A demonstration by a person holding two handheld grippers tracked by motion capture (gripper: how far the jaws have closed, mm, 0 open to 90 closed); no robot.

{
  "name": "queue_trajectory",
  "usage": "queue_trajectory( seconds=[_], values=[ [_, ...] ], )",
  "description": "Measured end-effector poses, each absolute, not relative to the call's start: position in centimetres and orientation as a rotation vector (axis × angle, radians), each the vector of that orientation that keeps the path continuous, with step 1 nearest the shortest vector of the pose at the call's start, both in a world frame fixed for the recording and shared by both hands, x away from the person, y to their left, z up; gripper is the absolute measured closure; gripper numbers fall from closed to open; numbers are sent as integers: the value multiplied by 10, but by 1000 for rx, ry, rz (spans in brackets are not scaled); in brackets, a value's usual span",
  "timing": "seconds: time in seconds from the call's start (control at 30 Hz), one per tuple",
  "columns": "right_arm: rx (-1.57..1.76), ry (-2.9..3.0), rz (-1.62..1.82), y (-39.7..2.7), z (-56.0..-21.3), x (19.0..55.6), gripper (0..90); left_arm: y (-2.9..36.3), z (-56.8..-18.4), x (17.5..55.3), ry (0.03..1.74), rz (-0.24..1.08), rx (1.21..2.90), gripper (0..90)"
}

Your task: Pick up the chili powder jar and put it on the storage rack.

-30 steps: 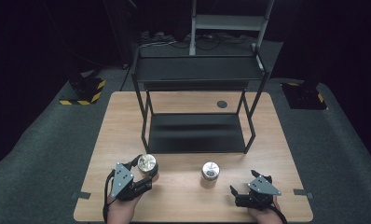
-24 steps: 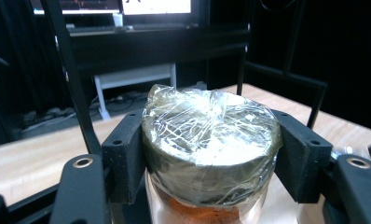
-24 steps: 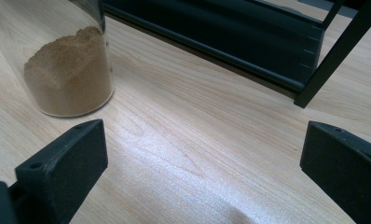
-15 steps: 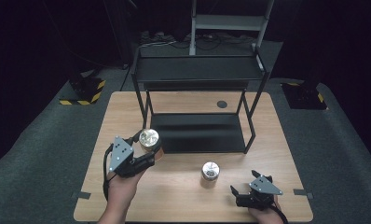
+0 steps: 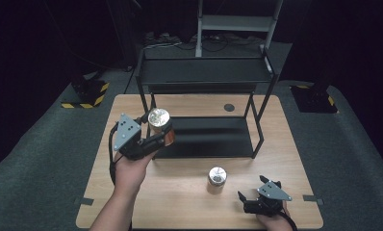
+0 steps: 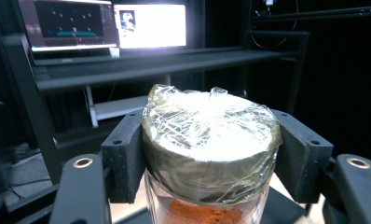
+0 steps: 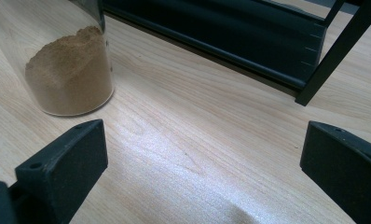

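My left gripper (image 5: 153,137) clamps a glass jar (image 5: 159,122) just below its wrapped lid (image 6: 210,135), both pads pressing its sides. The jar, holding orange-red powder (image 6: 203,215), hangs above the wooden table (image 5: 180,197), at the front left corner of the black shelf rack (image 5: 204,77). My right gripper (image 5: 251,198) rests near the table's front right edge, jaws spread wide with nothing between them. A second jar (image 5: 217,179), filled with tan powder (image 7: 69,77), stands on the table just left of that gripper.
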State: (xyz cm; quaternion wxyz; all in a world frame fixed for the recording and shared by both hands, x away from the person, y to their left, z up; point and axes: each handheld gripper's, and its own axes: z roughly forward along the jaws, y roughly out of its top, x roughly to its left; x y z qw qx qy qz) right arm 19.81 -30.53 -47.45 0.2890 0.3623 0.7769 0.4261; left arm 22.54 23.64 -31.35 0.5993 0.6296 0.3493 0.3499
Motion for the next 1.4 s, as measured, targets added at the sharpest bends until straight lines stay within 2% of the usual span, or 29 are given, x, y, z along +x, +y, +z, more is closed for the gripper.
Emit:
queue_trajectory(
  seconds=[0.77,1.4],
  values=[
    [969,2073,1143,-306,-475,198,0,220,-254,260,769,847,1393,345],
    [984,2065,1160,-308,-475,199,0,200,-227,294,773,890,1367,345]
  ],
)
